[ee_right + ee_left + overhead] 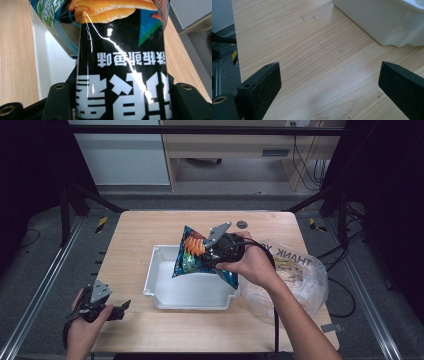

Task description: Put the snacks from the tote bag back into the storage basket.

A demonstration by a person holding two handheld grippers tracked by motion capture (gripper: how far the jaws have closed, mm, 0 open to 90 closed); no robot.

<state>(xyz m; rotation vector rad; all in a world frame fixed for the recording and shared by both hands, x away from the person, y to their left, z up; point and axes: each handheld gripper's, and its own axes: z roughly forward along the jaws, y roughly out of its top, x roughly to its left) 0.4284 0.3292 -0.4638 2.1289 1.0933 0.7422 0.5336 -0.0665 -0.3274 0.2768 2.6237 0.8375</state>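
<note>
At the lower left of the high view, the left gripper [112, 310] sits in the person's left hand [82, 330] over the front left corner of the wooden worktop [135, 235]. In the left gripper view its jaws stand spread wide, with bare wood between them and the white wall of the tray [377, 22] at the upper right of the frame.

At the middle of the high view lies the white plastic tray [165, 292], rectangular and shallow. Above its right half the right gripper [212, 252], held in the right hand [255, 265], carries a snack bag [192, 252], blue and black with an orange picture, tilted over the tray. In the right gripper view the jaws pinch the bag [120, 75] between them; its white printed characters read upside down, and the tray's white inside shows to the left of it.

At the right of the high view, a crumpled clear plastic bag [305, 280] with printed lettering lies on the worktop just beside the tray, under the right forearm. A small dark round disc [242, 224] sits near the worktop's far edge.
</note>
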